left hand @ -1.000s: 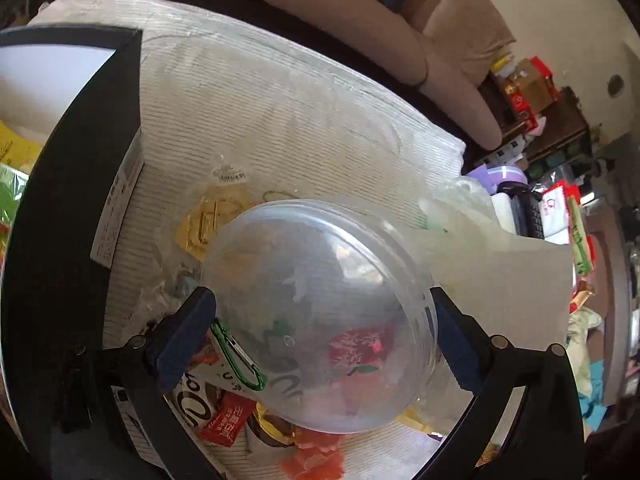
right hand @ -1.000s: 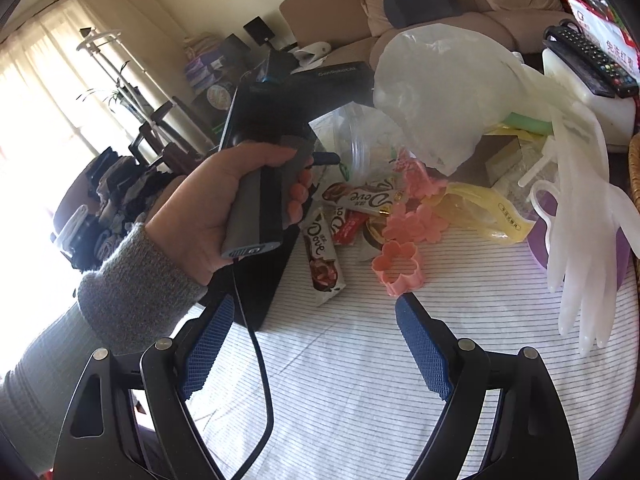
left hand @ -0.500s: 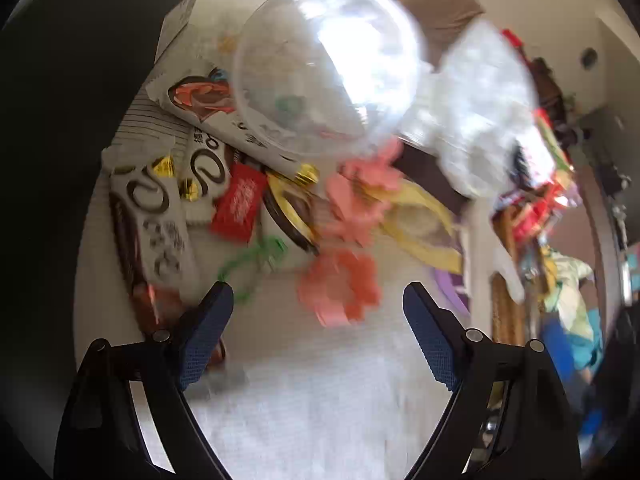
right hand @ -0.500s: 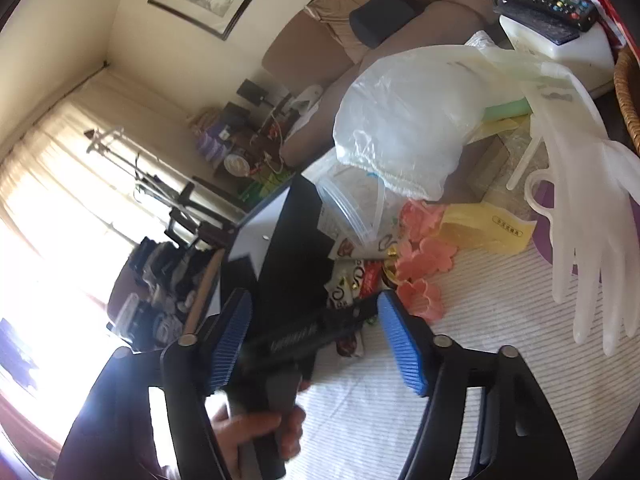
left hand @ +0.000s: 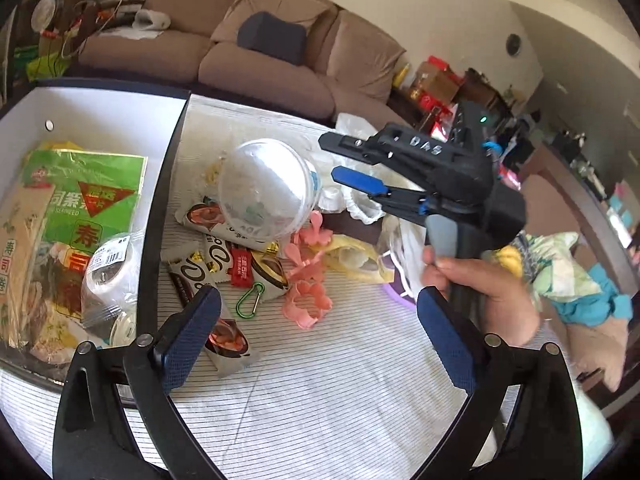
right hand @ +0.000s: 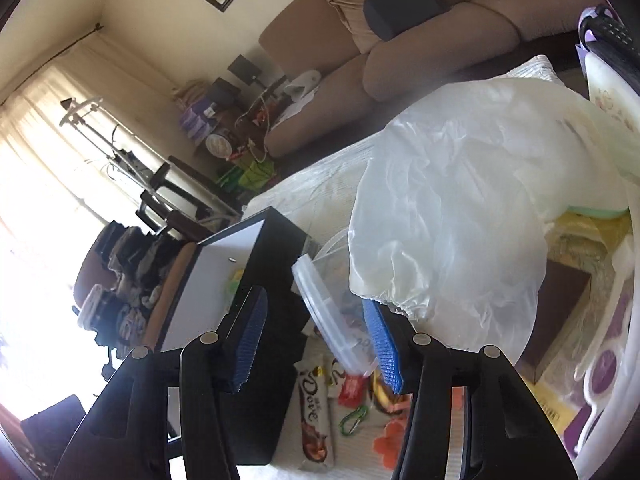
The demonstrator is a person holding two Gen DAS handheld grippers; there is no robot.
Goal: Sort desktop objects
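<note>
A clear round plastic container (left hand: 266, 196) lies on its side on the striped tablecloth (left hand: 320, 392), atop snack packets (left hand: 224, 236). Around it lie a green carabiner (left hand: 250, 300), pink flower-shaped cutters (left hand: 306, 300) and a Dove bar (right hand: 316, 420). My left gripper (left hand: 316, 344) is open and empty, pulled back above the cloth. My right gripper (right hand: 316, 340) is open, its jaws either side of the container's rim (right hand: 328, 320); it shows in the left wrist view (left hand: 360, 168) next to the container. A black box (left hand: 160, 208) at left holds seaweed packets (left hand: 76, 216).
A crumpled white plastic bag (right hand: 460, 216) lies right of the container. White rubber gloves (right hand: 612, 320) and a purple item (left hand: 396, 296) sit at the right side. A brown sofa (left hand: 260, 48) stands beyond the table.
My left gripper has let go of the clear container and drawn back and up. My right gripper has moved forward and down to the container's rim.
</note>
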